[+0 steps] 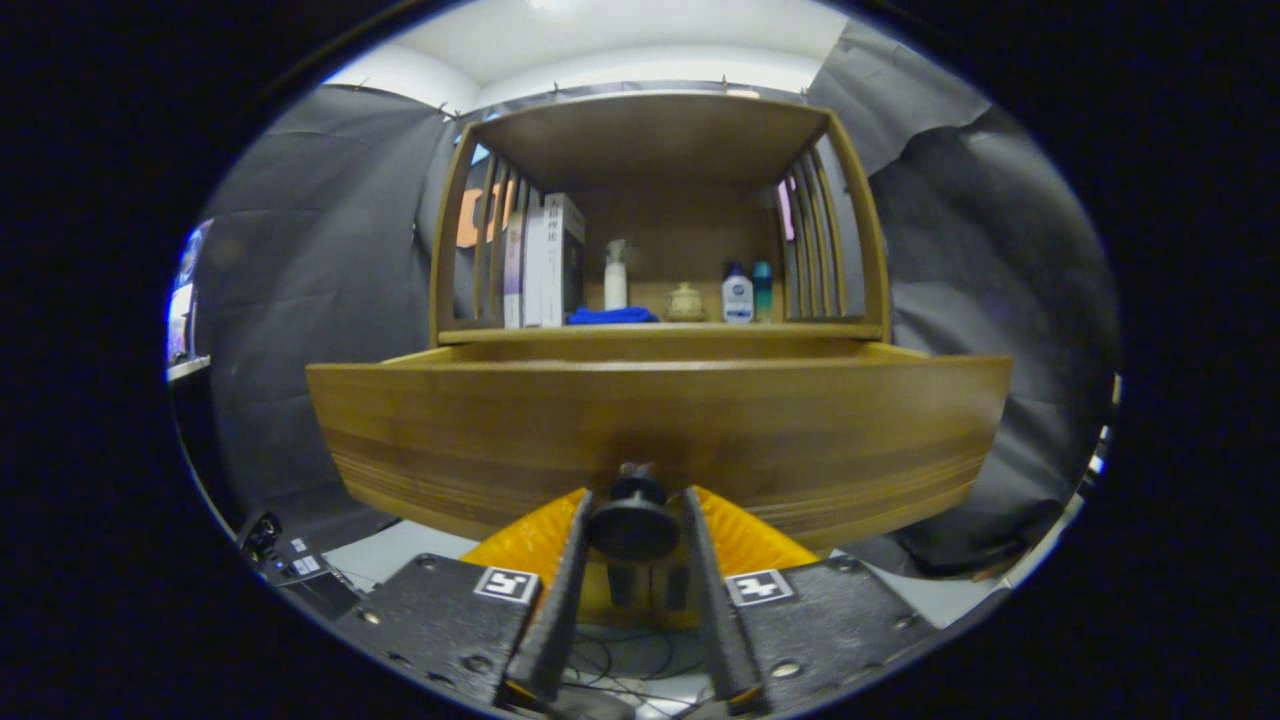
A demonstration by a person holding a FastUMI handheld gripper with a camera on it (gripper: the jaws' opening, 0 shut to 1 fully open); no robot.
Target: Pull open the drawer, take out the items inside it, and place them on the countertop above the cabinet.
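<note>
Gripper (634, 520) clamped on round dark knob (633, 522) of brown wooden drawer front (660, 430).

Both fingers pressed against knob sides; knob seated between fingertips, stem running straight ahead into panel. Drawer partly pulled out, long axis crosswise to fingers, interior and items hidden beyond front panel. Pull direction judged straight back along fingers. Countertop (660, 330) above and beyond.
</note>
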